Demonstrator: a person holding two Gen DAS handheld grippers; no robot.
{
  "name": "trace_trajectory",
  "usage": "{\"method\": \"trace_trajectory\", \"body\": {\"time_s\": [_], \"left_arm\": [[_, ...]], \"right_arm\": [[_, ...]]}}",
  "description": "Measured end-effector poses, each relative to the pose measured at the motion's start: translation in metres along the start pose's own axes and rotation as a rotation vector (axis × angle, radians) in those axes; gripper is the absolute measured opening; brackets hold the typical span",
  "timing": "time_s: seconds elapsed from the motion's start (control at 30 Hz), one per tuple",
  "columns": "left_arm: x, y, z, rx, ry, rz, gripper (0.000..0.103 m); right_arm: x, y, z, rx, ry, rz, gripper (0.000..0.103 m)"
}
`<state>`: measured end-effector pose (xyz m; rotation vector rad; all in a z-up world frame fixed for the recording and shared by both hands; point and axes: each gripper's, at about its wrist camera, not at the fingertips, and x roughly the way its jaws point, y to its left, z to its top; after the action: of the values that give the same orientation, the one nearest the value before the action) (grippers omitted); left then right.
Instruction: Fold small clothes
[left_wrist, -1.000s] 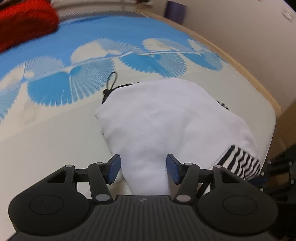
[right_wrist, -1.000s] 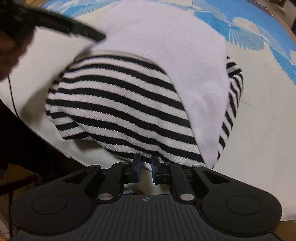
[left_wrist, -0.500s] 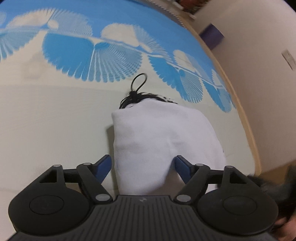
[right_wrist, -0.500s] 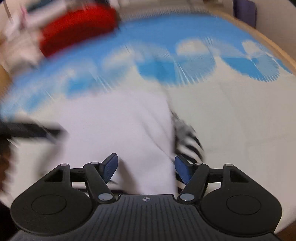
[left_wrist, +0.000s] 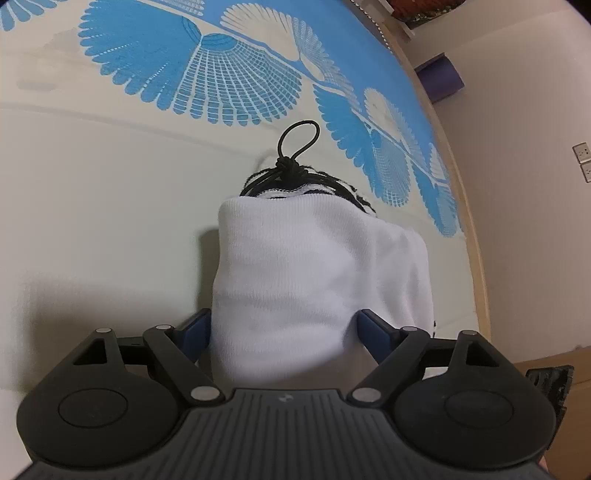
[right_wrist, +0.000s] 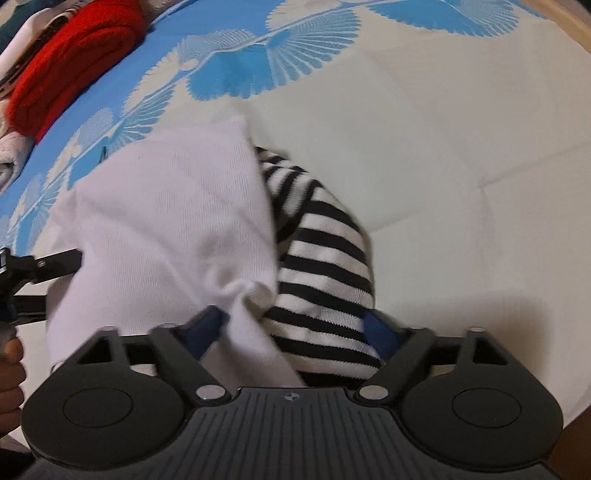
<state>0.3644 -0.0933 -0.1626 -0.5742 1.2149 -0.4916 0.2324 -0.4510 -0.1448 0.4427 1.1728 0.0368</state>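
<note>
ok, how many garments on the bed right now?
3 at least: white garment lying over a black-and-white striped garment at the near edge; folded red garment far left. More may be beyond it.

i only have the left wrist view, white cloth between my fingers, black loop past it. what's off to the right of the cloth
Observer: A black-and-white striped part runs down the white cloth's right side, largely hidden from you.
Operator: where's the other gripper
Observer: The right gripper straddles the seam where white meets stripes, jaws apart, having just been opening then easing in.
Operator: anything else on the bed
Observer: A red folded garment lies at the far left of the blue patterned sheet.
</note>
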Motion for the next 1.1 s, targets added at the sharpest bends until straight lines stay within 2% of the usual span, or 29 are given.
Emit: {"method": "trace_trajectory", "body": {"time_s": [0.03,0.07,0.1,0.13,0.17,0.2,0.27,0.33,0.43,0.6,0.67,0.77,0.9,0.97,1.03,1.1], "left_arm": [[0.0,0.0,0.001,0.004,0.0,-0.009,0.08],[0.0,0.0,0.001,0.012,0.001,-0.015,0.077],[0.0,-0.001,0.002,0.025,-0.004,-0.02,0.064],[-0.002,-0.003,0.002,0.043,-0.009,-0.021,0.058],[-0.004,-0.005,0.002,0.058,-0.014,-0.022,0.044],[-0.008,-0.006,0.003,0.069,-0.017,-0.027,0.035],[-0.021,-0.009,0.006,0.093,-0.036,-0.044,0.03],[-0.043,-0.013,0.011,0.13,-0.094,-0.042,0.03],[-0.078,-0.01,0.023,0.171,-0.192,-0.007,0.029],[-0.135,0.015,0.041,0.206,-0.315,0.097,0.03],[-0.153,0.025,0.046,0.215,-0.348,0.152,0.033],[-0.172,0.045,0.057,0.163,-0.396,0.225,0.047],[-0.186,0.075,0.062,0.073,-0.371,0.339,0.05],[-0.197,0.079,0.059,0.107,-0.386,0.359,0.052],[-0.212,0.078,0.054,0.169,-0.433,0.392,0.06],[-0.224,0.079,0.048,0.195,-0.45,0.393,0.061]], "right_arm": [[-0.001,0.003,0.0,-0.006,-0.003,0.025,0.058],[-0.001,0.006,0.0,-0.015,-0.008,0.047,0.042],[-0.001,0.01,0.0,-0.027,-0.011,0.063,0.027],[-0.001,0.013,0.0,-0.042,-0.014,0.077,0.025],[-0.001,0.016,0.001,-0.053,-0.018,0.077,0.023],[0.0,0.018,0.002,-0.054,-0.017,0.079,0.021],[0.0,0.019,0.006,-0.026,-0.018,0.087,0.018],[-0.003,0.024,0.008,-0.009,-0.032,0.106,0.015],[-0.005,0.046,0.011,-0.019,-0.063,0.178,0.014],[0.009,0.116,0.019,-0.109,-0.09,0.265,0.013],[0.017,0.142,0.023,-0.118,-0.094,0.287,0.013],[0.029,0.179,0.025,-0.14,-0.097,0.307,0.013],[0.046,0.218,0.022,-0.177,-0.088,0.283,0.013],[0.049,0.229,0.019,-0.187,-0.086,0.245,0.013],[0.052,0.233,0.019,-0.179,-0.09,0.207,0.013],[0.054,0.232,0.019,-0.161,-0.092,0.189,0.013]]}}
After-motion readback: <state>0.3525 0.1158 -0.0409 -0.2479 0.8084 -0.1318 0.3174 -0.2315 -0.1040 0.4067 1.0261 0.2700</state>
